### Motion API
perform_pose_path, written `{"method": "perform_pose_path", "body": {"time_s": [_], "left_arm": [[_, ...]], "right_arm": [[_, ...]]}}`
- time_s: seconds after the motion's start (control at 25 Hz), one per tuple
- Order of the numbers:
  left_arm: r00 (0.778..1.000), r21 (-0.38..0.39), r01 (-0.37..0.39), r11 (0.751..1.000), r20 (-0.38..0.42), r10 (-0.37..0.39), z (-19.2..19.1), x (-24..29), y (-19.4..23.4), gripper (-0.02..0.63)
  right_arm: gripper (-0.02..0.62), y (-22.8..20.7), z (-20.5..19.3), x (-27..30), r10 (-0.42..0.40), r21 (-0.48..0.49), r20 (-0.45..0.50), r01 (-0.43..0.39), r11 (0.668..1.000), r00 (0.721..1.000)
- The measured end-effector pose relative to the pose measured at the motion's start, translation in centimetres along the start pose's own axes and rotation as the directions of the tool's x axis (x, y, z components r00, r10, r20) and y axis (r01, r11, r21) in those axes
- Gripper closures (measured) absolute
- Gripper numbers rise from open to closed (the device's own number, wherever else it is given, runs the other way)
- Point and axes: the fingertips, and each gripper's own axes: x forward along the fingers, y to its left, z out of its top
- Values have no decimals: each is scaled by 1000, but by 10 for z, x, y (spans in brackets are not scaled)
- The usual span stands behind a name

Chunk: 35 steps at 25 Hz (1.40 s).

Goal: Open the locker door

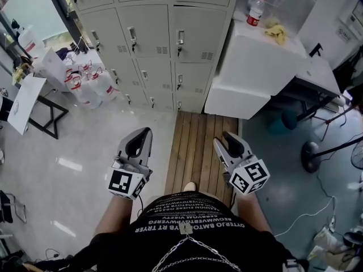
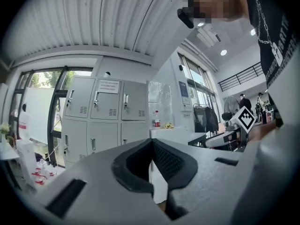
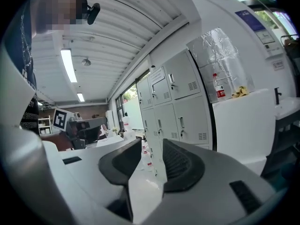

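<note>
**Short of the lockers: both grippers empty, every visible door shut**

At the far end of the floor, head view: lockers [image 1: 153, 38] in a grey bank, several columns, each door with a small handle and a vent. Every door I can see is closed. Can't tell which door is the target.

Wooden slat platform [image 1: 198, 146] runs from the foot of the lockers back to the person's feet.

- left gripper [image 1: 146, 132]: low, near the body, over the tiled floor [image 1: 85, 169] just off the platform's left edge. Well apart from the lockers. In the left gripper view the pads [image 2: 168, 161] meet at the tips, with only a slit lower down and nothing in it.
- right gripper [image 1: 227, 136]: same height, over the platform's right edge, also well apart from the lockers. In the right gripper view the pads [image 3: 180, 165] stand a narrow gap apart. Only floor and lockers show through it, so nothing is held.

Both grippers point toward the lockers and touch nothing.

Other items:
- white cabinet [image 1: 255, 72] butts against the right end of the lockers.
- bottle [image 1: 256, 10] with a red label stands upright near the back-left corner of the cabinet top.
- yellow item [image 1: 276, 33] lies just beside the bottle; can't tell what it is.
- water jugs [image 1: 85, 84] are clustered on the floor at the left end of the lockers.
</note>
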Motion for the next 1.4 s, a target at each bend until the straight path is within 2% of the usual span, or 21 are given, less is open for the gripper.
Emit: {"method": "perform_pose_path", "body": {"time_s": [0.08,0.16,0.24,0.32,0.44,0.52,0.68,0.92,1.0,1.2,1.4], "left_arm": [[1000,14,-11,1000,-22,12,-1,10,0,607],[998,60,-23,998,-61,27,-4,21,-3,607],[999,97,-21,995,-30,24,1,32,-9,607],[1000,101,0,995,9,-1,7,39,-18,607],[1000,106,15,994,-17,-14,-3,40,-22,607],[999,97,-10,995,-48,15,-13,38,-17,607],[995,61,-77,995,-57,81,-26,27,2,607],[990,0,-111,994,-87,111,-45,44,41,607],[993,-10,-89,996,-74,88,-43,63,48,607],[999,32,15,999,-52,-13,-32,112,64,607],[997,9,42,999,-58,-42,-33,147,83,607]], "right_arm": [[476,-10,3,3,12,2,2,-12,1000,1000],[477,-23,7,4,18,2,4,-18,1000,1000],[479,-38,13,4,15,-2,3,-15,1000,1000],[485,-53,16,3,1,-4,-3,-1,1000,1000],[486,-66,14,5,-6,-1,-19,6,1000,1000],[486,-69,11,11,1,2,-29,-1,1000,1000],[486,-64,1,31,32,16,-60,-31,999,998],[482,-55,8,71,108,33,-30,-107,994,994],[477,-59,15,83,105,41,-19,-104,994,994],[476,-77,35,107,66,5,5,-66,998,998],[474,-101,45,126,22,22,14,-22,1000,1000]]}}
